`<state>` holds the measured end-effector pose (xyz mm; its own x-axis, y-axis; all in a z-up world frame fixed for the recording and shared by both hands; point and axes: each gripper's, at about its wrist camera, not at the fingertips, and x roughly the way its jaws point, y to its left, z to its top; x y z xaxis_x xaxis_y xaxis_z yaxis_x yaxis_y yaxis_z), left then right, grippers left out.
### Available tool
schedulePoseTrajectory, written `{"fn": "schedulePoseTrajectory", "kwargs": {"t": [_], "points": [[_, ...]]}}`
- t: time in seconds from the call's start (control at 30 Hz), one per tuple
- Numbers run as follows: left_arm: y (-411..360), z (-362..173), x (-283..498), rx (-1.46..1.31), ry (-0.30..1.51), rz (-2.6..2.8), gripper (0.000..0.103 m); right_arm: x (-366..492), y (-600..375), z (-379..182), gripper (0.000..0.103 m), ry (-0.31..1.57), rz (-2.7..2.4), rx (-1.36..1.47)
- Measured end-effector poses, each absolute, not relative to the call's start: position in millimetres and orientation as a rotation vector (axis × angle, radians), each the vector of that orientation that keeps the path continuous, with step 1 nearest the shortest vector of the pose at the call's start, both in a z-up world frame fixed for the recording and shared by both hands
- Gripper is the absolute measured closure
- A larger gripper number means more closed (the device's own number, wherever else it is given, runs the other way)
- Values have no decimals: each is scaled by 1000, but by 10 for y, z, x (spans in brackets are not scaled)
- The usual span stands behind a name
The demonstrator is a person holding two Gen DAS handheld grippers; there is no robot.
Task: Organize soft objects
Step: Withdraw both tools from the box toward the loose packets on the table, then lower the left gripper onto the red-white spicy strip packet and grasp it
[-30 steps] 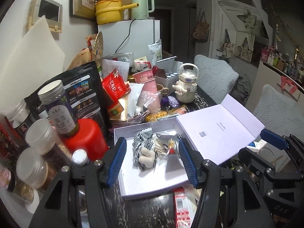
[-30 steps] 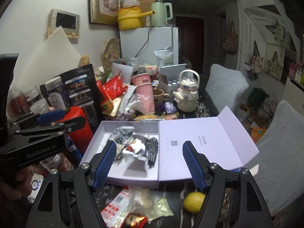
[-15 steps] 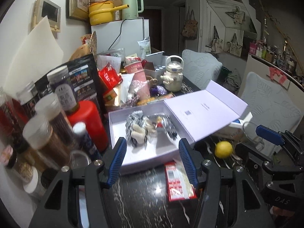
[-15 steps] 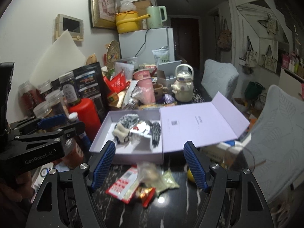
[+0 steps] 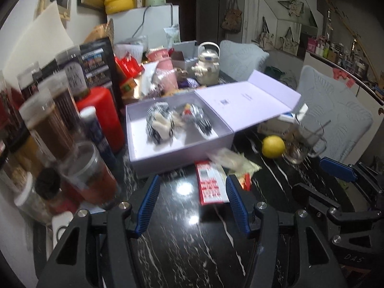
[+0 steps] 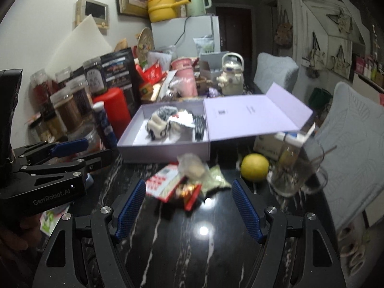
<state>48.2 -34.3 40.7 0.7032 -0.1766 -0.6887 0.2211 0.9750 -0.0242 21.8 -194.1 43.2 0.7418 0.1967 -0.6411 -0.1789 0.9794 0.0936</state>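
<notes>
A lilac box (image 5: 182, 153) stands open on the black marble table, its lid (image 5: 244, 105) folded out to the right. Inside lie a black-and-white checked plush toy (image 5: 159, 122) and a striped soft piece (image 5: 201, 120); the right wrist view shows the same box (image 6: 163, 151), plush (image 6: 159, 124) and striped piece (image 6: 199, 126). My left gripper (image 5: 192, 193) is open and empty, well in front of the box. My right gripper (image 6: 189, 192) is open wider, low over the table just short of a pile of snack packets (image 6: 172, 182).
A lemon (image 6: 255, 166) and a glass mug (image 6: 295, 175) sit right of the packets. Jars (image 5: 48, 120), a red canister (image 5: 103, 115) and a blue-capped tube (image 5: 96, 129) crowd the left side. A cream teapot (image 5: 208, 67) and clutter stand behind the box.
Both grippers have drawn back from the box and sunk toward the table. The box now looks smaller and farther off, and the packets, lemon and mug have come into view.
</notes>
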Motion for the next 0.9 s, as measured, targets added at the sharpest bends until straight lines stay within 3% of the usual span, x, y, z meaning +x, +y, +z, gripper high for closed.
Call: {"fn": "schedulePoseTrajectory", "kwargs": {"t": [0.9], "points": [[-653, -268, 1070, 30, 972, -297, 47, 515, -2170, -274, 28, 869, 148, 49]]}}
